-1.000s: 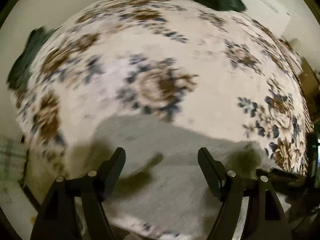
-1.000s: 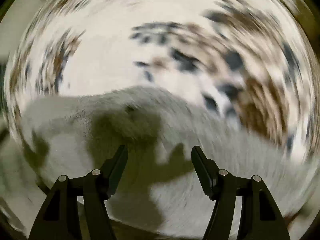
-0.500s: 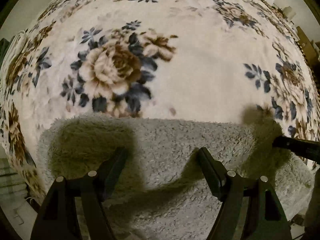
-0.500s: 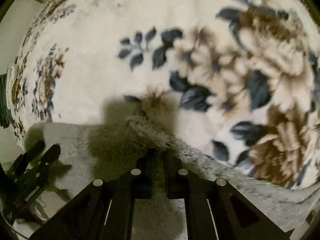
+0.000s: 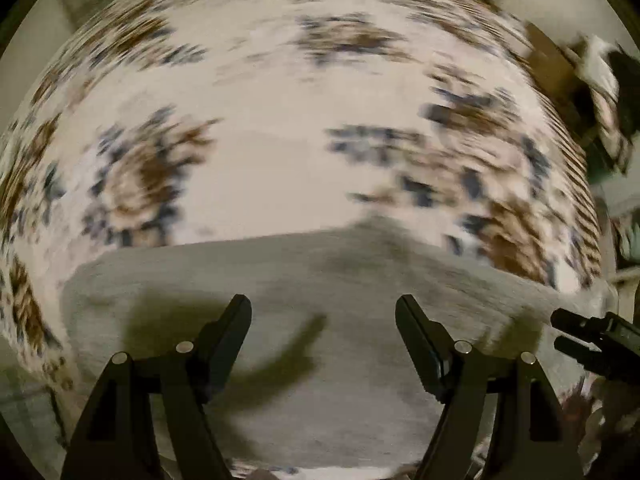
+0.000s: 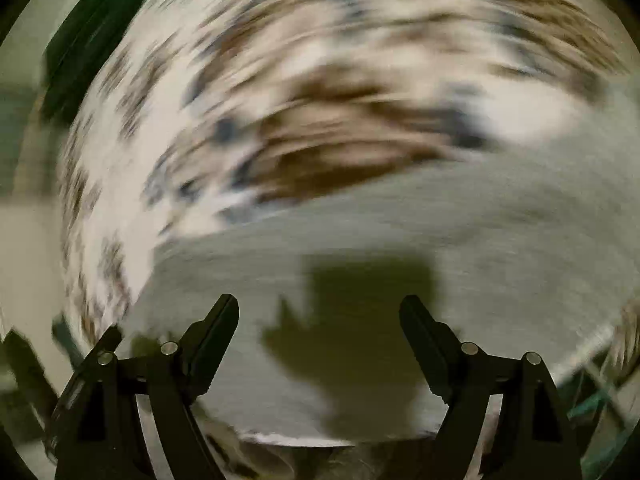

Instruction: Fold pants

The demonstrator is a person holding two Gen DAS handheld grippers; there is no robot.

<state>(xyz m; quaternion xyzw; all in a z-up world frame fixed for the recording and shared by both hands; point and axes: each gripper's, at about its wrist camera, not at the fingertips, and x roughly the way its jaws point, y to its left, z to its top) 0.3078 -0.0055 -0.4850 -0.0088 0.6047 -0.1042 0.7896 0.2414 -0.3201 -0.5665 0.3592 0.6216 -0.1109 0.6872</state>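
The grey fleecy pants (image 5: 320, 280) lie flat as a wide folded band on a floral blanket (image 5: 280, 120); they also fill the lower half of the right wrist view (image 6: 460, 232). My left gripper (image 5: 323, 314) is open and empty, hovering above the pants. My right gripper (image 6: 319, 314) is open and empty above the pants too. The right gripper's fingers (image 5: 576, 326) show at the right edge of the left wrist view. Both views are motion-blurred.
The cream blanket with brown and blue flowers (image 6: 320, 80) covers the whole bed. A dark green cloth (image 6: 92, 40) lies at the far left edge. Furniture and clutter (image 5: 592, 72) sit past the blanket's right side.
My right gripper was shut on the pants' edge half a second ago; it has let go and opened. Both grippers have lifted away from the pants and are moving fast.
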